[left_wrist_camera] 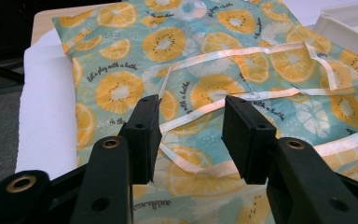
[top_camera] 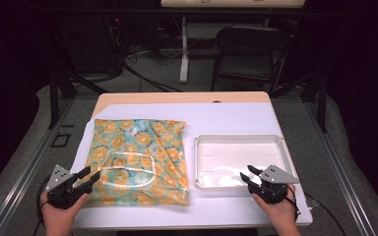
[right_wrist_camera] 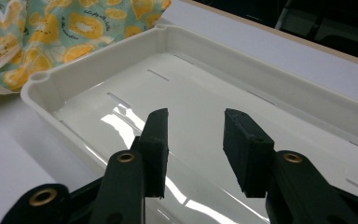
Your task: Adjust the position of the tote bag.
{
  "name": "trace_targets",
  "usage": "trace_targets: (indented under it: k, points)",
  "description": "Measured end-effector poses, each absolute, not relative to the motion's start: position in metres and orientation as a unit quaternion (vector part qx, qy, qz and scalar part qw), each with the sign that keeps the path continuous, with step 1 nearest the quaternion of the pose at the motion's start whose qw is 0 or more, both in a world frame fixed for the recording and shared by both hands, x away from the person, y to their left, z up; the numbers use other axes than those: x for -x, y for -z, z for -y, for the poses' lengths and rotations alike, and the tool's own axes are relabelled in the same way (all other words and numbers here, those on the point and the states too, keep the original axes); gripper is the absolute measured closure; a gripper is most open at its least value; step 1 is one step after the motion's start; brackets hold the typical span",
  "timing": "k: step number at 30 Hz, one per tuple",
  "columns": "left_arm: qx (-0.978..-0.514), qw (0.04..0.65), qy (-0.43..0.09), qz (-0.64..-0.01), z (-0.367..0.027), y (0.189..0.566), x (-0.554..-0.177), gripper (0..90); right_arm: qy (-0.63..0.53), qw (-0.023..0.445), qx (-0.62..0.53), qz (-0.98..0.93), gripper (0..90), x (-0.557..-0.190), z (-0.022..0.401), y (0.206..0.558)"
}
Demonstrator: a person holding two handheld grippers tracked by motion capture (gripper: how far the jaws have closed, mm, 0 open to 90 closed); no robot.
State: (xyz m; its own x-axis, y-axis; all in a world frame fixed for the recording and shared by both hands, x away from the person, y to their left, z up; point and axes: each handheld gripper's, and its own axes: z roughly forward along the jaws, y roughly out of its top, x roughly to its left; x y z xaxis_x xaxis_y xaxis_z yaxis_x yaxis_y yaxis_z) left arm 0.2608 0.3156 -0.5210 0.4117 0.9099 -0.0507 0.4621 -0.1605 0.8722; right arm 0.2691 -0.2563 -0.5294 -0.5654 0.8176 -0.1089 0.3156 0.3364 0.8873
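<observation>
White-covered rectangular table [top_camera: 236,118], wood edge showing at 12 o'clock. On it, left half: flat teal fabric piece printed with orange citrus slices [top_camera: 138,160], a pale ribbon strap [top_camera: 128,169] looped across its middle. At 3 o'clock from the fabric, just beside it: empty glossy white plastic rectangular tray [top_camera: 285,147].

Left gripper [top_camera: 89,177] sits at the fabric's 8 o'clock corner, jaws spread, nothing clamped; in the left gripper view the ribbon [left_wrist_camera: 200,109] and fabric [left_wrist_camera: 121,56] lie between and beyond the left gripper's [left_wrist_camera: 191,135] pads. Right gripper [top_camera: 248,174] hovers at the tray's 6 o'clock rim, jaws also spread and empty, aimed into the tray [right_wrist_camera: 42,84] in the right gripper view [right_wrist_camera: 193,140].

Judgement: the step is picking up the fabric, likely to fold or tray it. Pinch the hem at the near corner, not the loose ribbon, which would slide and drag. Go low and flat, get a pad under the edge, close fully before lifting. Bring the right gripper to the 5 o'clock corner for an even lift.
</observation>
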Motion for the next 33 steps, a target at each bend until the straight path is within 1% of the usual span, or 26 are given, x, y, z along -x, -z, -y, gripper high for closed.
trace_targets:
  k: [6, 14, 22, 33]
  points:
    - [-0.719, 0.436, -0.251, -0.479, -0.317, 0.521, -0.26, 57.1, -0.437, 0.277, -0.365, -0.774, 62.5, -0.27, 0.253, 0.527]
    - [-0.72, 0.434, -0.253, -0.48, -0.318, 0.521, -0.257, 56.8, -0.433, 0.28, -0.345, -0.784, 63.4, -0.268, 0.244, 0.526]
    - [-0.725, 0.431, -0.253, -0.474, -0.317, 0.521, -0.256, 56.8, -0.438, 0.278, -0.337, -0.786, 63.2, -0.269, 0.24, 0.524]
    - [-0.724, 0.432, -0.254, -0.475, -0.315, 0.519, -0.251, 56.8, -0.431, 0.27, -0.311, -0.803, 61.6, -0.267, 0.224, 0.524]
